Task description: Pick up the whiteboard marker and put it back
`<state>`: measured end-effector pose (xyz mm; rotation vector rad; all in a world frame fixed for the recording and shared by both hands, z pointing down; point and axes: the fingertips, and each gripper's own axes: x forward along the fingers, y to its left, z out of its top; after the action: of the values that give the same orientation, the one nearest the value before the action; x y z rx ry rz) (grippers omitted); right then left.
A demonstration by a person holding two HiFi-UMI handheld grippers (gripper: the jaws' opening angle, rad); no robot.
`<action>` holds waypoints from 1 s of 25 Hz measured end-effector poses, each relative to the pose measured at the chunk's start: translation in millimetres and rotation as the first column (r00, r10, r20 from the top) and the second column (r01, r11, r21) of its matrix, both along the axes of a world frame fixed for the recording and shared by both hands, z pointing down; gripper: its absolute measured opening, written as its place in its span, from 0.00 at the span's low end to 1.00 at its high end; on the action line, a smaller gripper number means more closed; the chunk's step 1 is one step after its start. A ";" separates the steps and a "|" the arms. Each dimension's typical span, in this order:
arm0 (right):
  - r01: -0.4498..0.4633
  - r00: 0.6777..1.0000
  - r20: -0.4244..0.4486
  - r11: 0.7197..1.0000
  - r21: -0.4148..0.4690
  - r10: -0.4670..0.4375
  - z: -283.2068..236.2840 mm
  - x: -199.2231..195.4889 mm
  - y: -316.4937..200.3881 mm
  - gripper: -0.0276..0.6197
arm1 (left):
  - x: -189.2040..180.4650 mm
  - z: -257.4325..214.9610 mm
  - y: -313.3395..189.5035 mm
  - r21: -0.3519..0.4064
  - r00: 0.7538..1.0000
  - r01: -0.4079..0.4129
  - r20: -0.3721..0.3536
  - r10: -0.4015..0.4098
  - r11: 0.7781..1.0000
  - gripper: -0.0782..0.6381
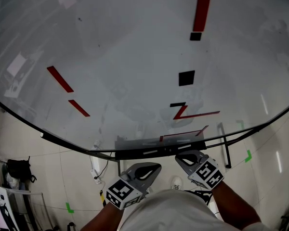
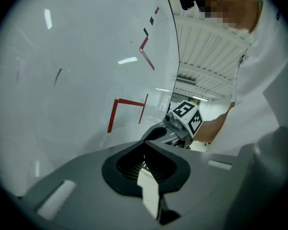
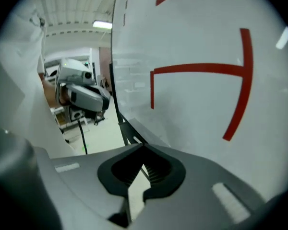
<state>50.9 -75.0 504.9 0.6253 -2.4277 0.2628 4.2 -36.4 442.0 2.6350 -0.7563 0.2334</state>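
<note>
Down at the bottom of the head view, close against the person's white shirt [image 1: 173, 211], I have both grippers side by side. Left gripper [image 1: 155, 167]: its own view shows the jaws together with nothing between them. Right gripper [image 1: 182, 157]: same picture, jaws closed, tongs empty, the tip just beside the left one. Both point up at the lower edge of the whiteboard [image 1: 111, 57], and neither touches it.

Just beyond the tips runs the dark ledge [image 1: 135, 154] under the board. A few pale shapes lie on it, too small for me to call. So I cannot tell where the whiteboard marker is from these views.

Further out, the board fills the frame: a red zigzag [image 1: 185, 113] low down, a black square [image 1: 186, 78] above it, short red strokes [image 1: 60, 79] to the left, and a long red bar [image 1: 202, 6] at the top.
</note>
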 end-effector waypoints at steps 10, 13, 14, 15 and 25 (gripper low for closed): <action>-0.082 0.915 0.366 0.967 -0.243 0.170 -39.8 5.0 -1.1 0.05 | 2.0 1.5 4.4 0.030 0.999 -0.022 0.037 0.020 0.999 0.13; -0.080 0.910 0.378 0.965 -0.250 0.173 -43.3 4.7 2.7 0.05 | 0.6 0.1 5.0 0.018 0.999 -0.020 0.026 0.019 1.000 0.13; -0.074 0.909 0.382 0.964 -0.254 0.170 -44.1 3.8 5.0 0.05 | -0.3 -1.1 4.3 0.016 1.000 -0.016 0.020 0.016 1.000 0.13; -0.064 0.905 0.392 0.964 -0.259 0.166 -46.0 2.4 7.8 0.05 | -1.4 -2.6 3.5 0.016 1.000 -0.012 0.014 0.012 1.000 0.13; -0.004 0.826 0.547 0.972 -0.236 0.136 -94.9 -3.9 32.1 0.05 | -3.4 -22.9 10.9 0.069 0.999 -0.032 -0.010 0.033 0.997 0.13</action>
<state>47.1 -42.8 410.0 0.5948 -2.8710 0.8494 0.8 -25.5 419.1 2.7132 -0.7312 0.2045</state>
